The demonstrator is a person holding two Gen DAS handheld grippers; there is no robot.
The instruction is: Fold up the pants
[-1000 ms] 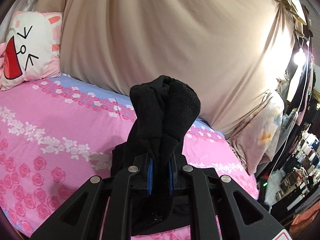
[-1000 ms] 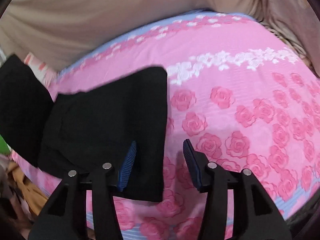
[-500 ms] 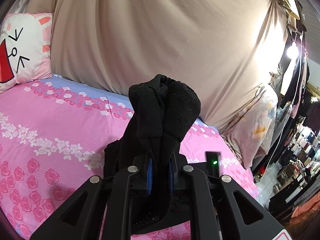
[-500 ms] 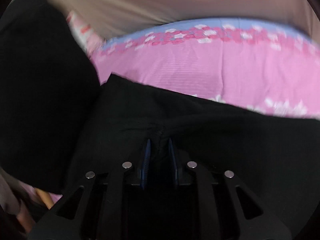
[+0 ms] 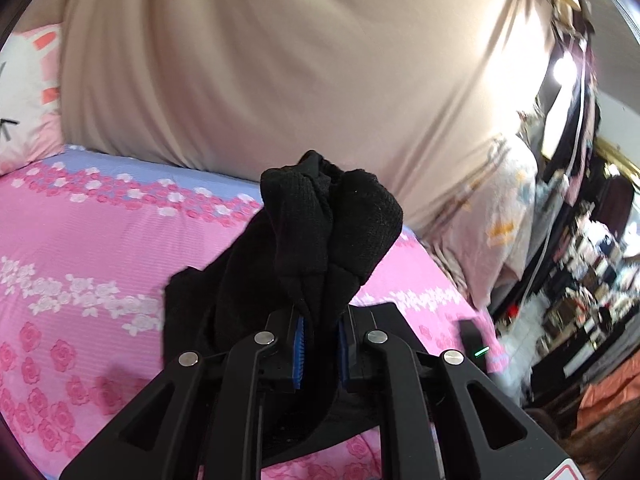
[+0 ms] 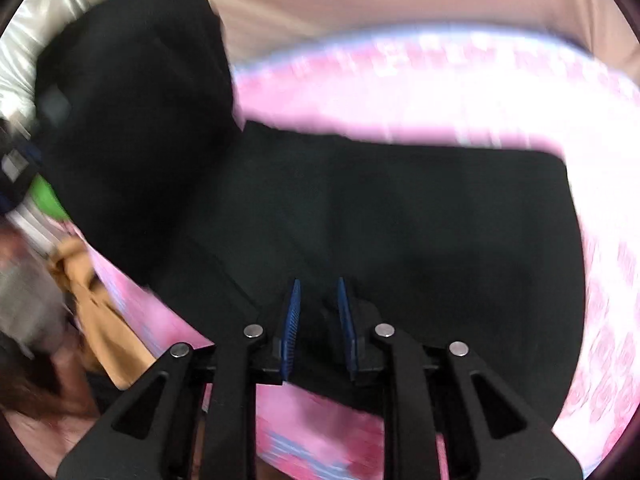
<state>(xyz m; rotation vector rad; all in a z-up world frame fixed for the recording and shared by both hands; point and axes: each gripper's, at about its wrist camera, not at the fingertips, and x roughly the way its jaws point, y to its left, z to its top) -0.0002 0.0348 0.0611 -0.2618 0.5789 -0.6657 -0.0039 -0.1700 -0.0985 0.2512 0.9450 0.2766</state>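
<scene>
The black pants are bunched and held up above the pink flowered bed. My left gripper is shut on a thick wad of the black fabric, which bulges above its blue pads. In the blurred right wrist view the pants spread wide across the bed, with one part lifted at the upper left. My right gripper has its blue pads close together with a fold of the black fabric between them.
The pink rose-print bedsheet fills the left. A beige draped cloth stands behind the bed. A cat-face pillow is at far left. A patterned pillow and cluttered shelves lie to the right. Tan fabric lies at lower left.
The right gripper closed onto the pants edge and has lifted and shifted with it. The left gripper kept its hold and swung slightly, the view turning left.
</scene>
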